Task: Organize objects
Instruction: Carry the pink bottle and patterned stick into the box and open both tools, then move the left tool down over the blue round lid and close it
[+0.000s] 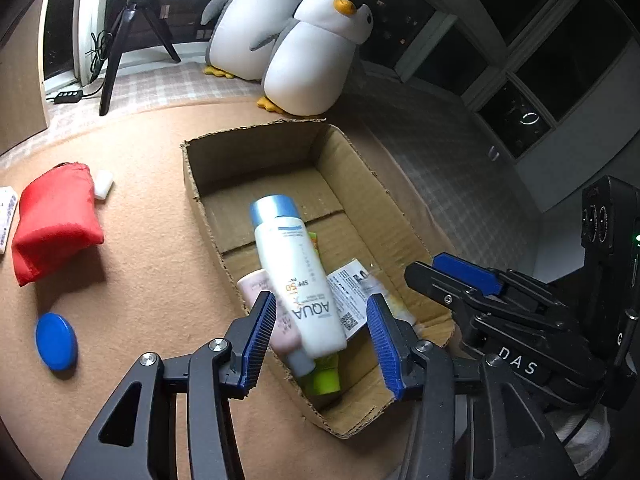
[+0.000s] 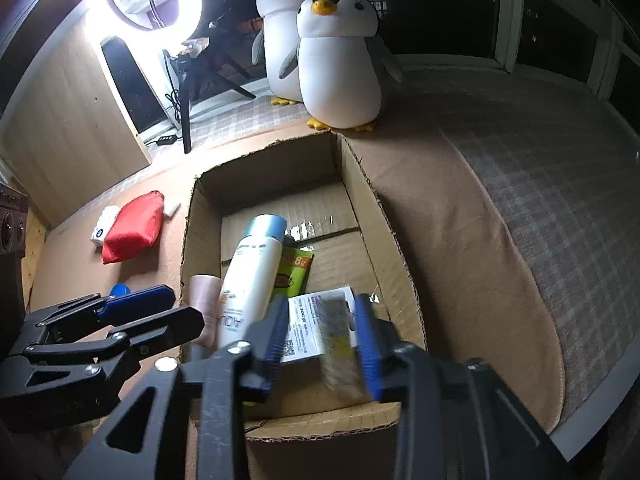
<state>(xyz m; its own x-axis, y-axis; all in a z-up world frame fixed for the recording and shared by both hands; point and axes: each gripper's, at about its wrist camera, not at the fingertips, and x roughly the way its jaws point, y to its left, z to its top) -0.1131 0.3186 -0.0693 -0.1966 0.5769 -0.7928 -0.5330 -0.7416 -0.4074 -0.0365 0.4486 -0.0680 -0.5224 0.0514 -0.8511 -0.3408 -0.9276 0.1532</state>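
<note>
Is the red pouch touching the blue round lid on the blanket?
Apart. The left wrist view shows bare blanket between the red pouch and the blue lid.

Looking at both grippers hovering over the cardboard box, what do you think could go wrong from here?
1. The white bottle lies tilted across the pink tube and green tube; it may roll or slide.
2. The labelled packet between the right gripper pads looks blurred, so it may land on the pile.
3. The left gripper and the right one hang close together above the cardboard box and could bump.
</note>
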